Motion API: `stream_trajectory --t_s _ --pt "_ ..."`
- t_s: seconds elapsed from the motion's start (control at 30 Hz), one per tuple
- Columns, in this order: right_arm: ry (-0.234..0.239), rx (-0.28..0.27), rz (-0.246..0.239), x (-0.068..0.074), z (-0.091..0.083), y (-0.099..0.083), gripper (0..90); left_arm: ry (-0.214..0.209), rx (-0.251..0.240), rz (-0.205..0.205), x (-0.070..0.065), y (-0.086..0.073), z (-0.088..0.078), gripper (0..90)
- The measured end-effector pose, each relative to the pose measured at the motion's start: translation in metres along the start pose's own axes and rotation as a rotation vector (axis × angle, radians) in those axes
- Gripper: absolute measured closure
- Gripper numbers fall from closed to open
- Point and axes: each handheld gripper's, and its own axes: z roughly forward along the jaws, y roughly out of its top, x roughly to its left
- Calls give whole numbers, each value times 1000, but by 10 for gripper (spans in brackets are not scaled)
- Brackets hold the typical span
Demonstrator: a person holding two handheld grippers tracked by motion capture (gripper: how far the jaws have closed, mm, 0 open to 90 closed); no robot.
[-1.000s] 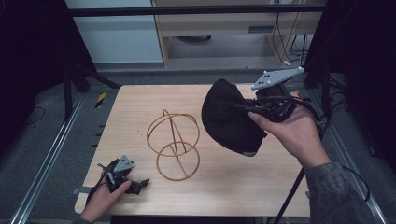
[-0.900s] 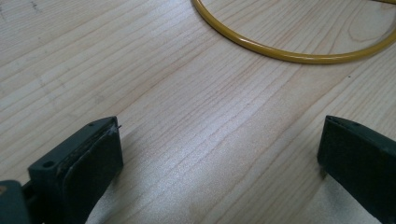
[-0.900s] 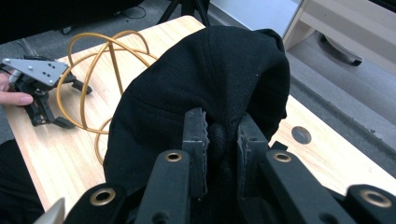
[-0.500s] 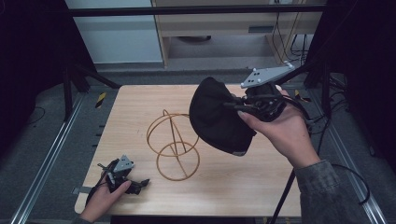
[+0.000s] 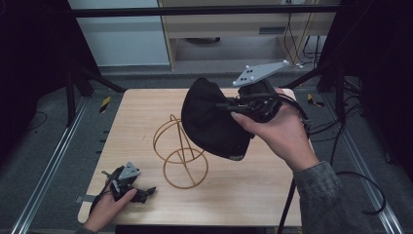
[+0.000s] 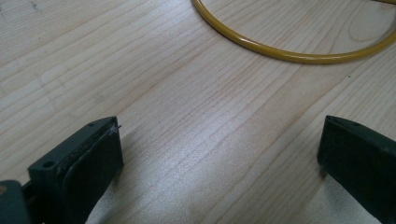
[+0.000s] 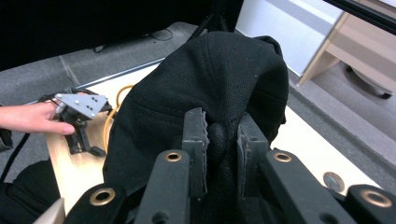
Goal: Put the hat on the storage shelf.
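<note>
The right hand-held gripper (image 5: 234, 105), raised above the far right part of the light wooden counter (image 5: 272, 195), has its jaws clenched on a fold of a black fabric cap (image 5: 214, 119), which hangs in the air just above and beside the yellow wire stand of hoops (image 5: 182, 151) at the counter's middle. In the right gripper view the black fabric cap (image 7: 210, 93) bulges between the two jaws. The left hand-held gripper (image 5: 127, 183) rests at the counter's near left corner under the person's left hand (image 5: 104, 210), its jaws spread wide apart over bare wood, with the stand's base ring (image 6: 289, 49) lying ahead of them.
</note>
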Motion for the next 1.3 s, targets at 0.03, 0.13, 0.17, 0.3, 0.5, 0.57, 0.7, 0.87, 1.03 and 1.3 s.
stream_trajectory --t_s 0.03,0.13,0.17,0.3,0.5,0.57,0.7,0.87,1.03,1.3 --pt "5 0 -2 1 2 2 775 0 0 0 0 0 0 0" --pt "20 -3 -10 6 10 9 774 0 1 2 0 0 0 0" --pt "24 -2 -14 7 13 11 773 0 1 2 0 0 0 0" --pt "39 3 -25 12 25 18 773 -1 1 2 0 0 0 0" --pt "65 22 -31 18 43 26 771 -2 2 4 0 0 0 0" --pt "68 26 -37 19 47 28 771 -2 1 4 0 0 0 0" --pt "86 32 -39 22 55 32 769 -3 2 5 0 0 0 0" --pt "98 51 -46 25 70 38 767 -2 1 5 0 0 0 0" --pt "103 68 -45 26 78 41 766 -2 1 5 0 0 0 0" --pt "117 101 -49 29 95 47 760 -3 2 5 0 0 0 0"
